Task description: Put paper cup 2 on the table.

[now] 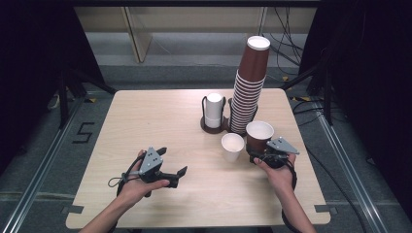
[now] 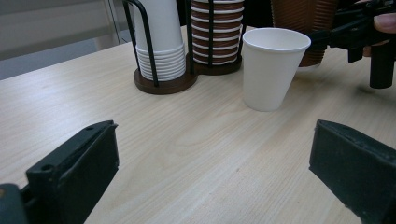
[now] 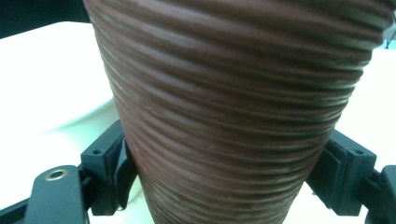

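Right gripper view: my right claw [image 3: 224, 179] is closed on the brown cup [image 3: 233, 107], near right of the table [image 1: 145, 121], just beside the white cup [image 1: 232, 147]. Left claw [image 1: 171, 167] hangs wide open, empty. Both cups are out of the stacks [image 1: 248, 92]; nesting them seems left.

Ribbed brown paper cup [image 1: 259, 136], upright, white inside, just beside white cup [image 1: 232, 147], table's right

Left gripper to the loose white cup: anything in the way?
Nothing visible. The left gripper, jaws open, faces the white cup across bare table. The right gripper holds the brown cup beside it, off that line.
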Available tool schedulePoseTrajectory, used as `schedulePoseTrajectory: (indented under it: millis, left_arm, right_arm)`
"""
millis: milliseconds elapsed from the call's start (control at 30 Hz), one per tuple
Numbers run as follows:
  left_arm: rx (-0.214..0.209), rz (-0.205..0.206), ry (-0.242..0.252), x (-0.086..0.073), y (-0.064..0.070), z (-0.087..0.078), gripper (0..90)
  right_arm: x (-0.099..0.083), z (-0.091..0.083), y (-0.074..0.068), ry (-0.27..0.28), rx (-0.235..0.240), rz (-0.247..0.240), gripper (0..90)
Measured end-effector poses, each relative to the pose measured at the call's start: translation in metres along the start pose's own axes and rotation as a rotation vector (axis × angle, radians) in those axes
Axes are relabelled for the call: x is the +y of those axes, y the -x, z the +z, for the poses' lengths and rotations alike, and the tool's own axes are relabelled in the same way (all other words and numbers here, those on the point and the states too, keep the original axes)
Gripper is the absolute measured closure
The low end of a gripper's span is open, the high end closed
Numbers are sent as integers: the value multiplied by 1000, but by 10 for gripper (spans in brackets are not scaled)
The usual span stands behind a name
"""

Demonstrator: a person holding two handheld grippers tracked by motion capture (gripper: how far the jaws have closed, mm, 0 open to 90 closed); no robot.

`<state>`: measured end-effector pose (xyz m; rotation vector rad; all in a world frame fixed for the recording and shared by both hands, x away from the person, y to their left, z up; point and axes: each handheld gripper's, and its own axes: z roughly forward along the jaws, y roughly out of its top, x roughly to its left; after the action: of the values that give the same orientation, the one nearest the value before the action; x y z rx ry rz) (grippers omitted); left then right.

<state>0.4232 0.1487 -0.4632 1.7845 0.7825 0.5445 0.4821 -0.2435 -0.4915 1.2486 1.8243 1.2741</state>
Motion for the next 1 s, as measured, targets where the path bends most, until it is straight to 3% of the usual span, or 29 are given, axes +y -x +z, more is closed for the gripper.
schedulePoseTrajectory:
  millis: [33,100,167,267,333,367,400,500,533,800,867,900,933,1000]
  left_arm:
    - [-1,1,-1,0,0,0,10]
    - [-1,1,-1,0,0,0,10]
    - [2,1,0,0,-1,0,10]
    - [1,-5,10,1,-2,0,10]
    - [6,-2,0,0,-2,0,10]
    - [6,-1,-5,0,-1,-1,10]
    - [4,1,-6,-1,-1,0,10]
    - [3,7,-8,-1,-1,0,10]
    - [4,7,-9,-1,-1,-1,10]
    - [4,5,-10,-2,-1,-1,10]
    - [3,4,-9,-2,-1,-1,10]
    - [1,3,-8,-2,-1,-1,10]
    - [2,3,-8,-2,-1,0,10]
    - [2,4,-10,-2,-1,-1,10]
  right_arm:
    - [0,1,2,0,-6,-18,202]
    - [-2,1,-2,-35,-6,25,202]
    - [-4,4,1,-32,-2,-14,201]
    - [-5,5,0,-43,-18,-26,200]
    - [-6,5,-2,-50,-5,8,200]
    - [-6,6,0,-46,-8,-15,199]
    - [-7,6,-3,-59,-34,12,199]
    - [-9,7,-1,-66,-2,-5,197]
    - [-9,7,0,-66,-26,-21,197]
    - [-11,8,-1,-72,3,-6,196]
    - [-10,7,-2,-82,-9,-11,195]
    - [-10,6,-5,-99,-11,30,194]
    - [-10,6,-6,-100,-4,36,194]
    - [-11,9,-5,-93,2,16,192]
